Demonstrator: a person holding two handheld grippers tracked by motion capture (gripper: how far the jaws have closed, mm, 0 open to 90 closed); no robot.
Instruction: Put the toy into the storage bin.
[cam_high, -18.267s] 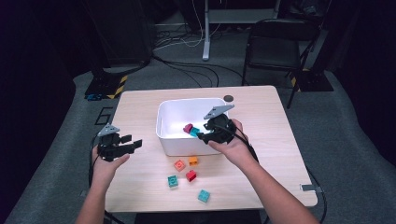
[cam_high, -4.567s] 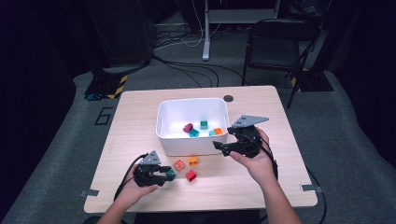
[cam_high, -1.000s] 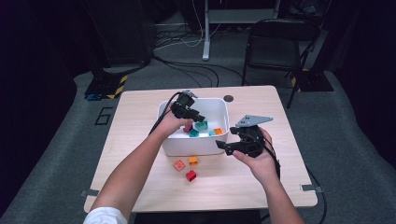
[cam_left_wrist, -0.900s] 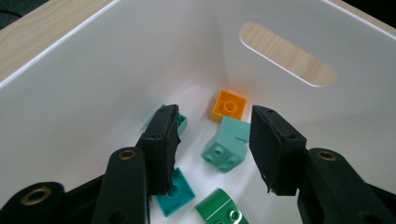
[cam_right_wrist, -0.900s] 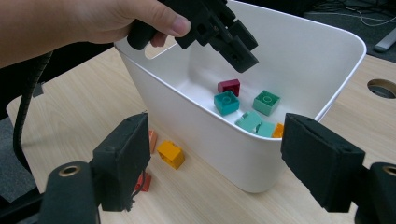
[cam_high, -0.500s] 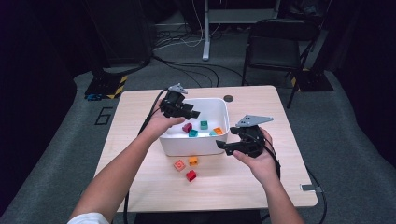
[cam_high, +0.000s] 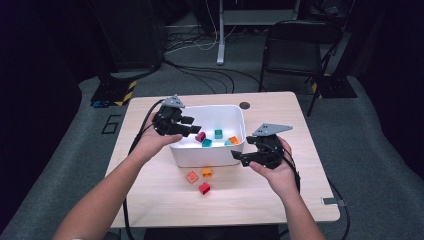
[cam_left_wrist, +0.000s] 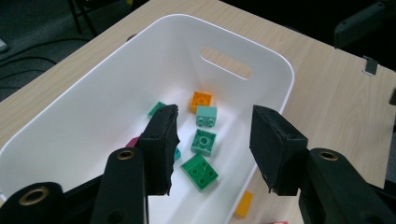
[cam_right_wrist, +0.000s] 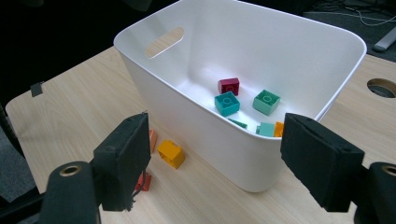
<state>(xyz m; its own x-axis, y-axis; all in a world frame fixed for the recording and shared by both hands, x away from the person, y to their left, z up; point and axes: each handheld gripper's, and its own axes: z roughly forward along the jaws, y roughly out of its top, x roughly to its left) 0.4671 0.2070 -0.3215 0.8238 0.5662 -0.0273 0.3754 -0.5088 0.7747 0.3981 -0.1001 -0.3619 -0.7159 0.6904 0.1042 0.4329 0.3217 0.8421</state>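
Room around the white bin (cam_high: 207, 152) is uneven: bare tabletop (cam_high: 280, 197) opens wide toward your side and to the right, while the bin's far rim sits close to the tabletop's far edge, just beside a round dark hole (cam_high: 244, 105) there. Off the far right corner stands a black chair (cam_high: 292, 50), well apart from your hands.

Inside the bin lie a dark red brick (cam_right_wrist: 229, 86), a teal brick (cam_right_wrist: 227, 103), a green brick (cam_right_wrist: 266, 102), an orange brick (cam_left_wrist: 201, 101) and, seen from the left gripper view, a pale green brick (cam_left_wrist: 206, 115) and a flat green plate (cam_left_wrist: 199, 171). They gather toward the bin's right half in the high view.

Your left gripper (cam_high: 192, 129) hangs over the bin's left end, jaws partly apart with nothing between the pads; in its own view the bricks lie below and beyond the pads, untouched.

Your right gripper (cam_high: 239, 156) sits level just outside the bin's right near corner, jaws spread wide and empty, with the bin's wall straight ahead of it.

On the tabletop in front of the bin, three loose bricks lie close together: a salmon brick (cam_high: 192, 177), a small orange brick (cam_high: 207, 172) and a red brick (cam_high: 204, 188). They lie to the left of your right gripper and nearer to you than your left gripper.
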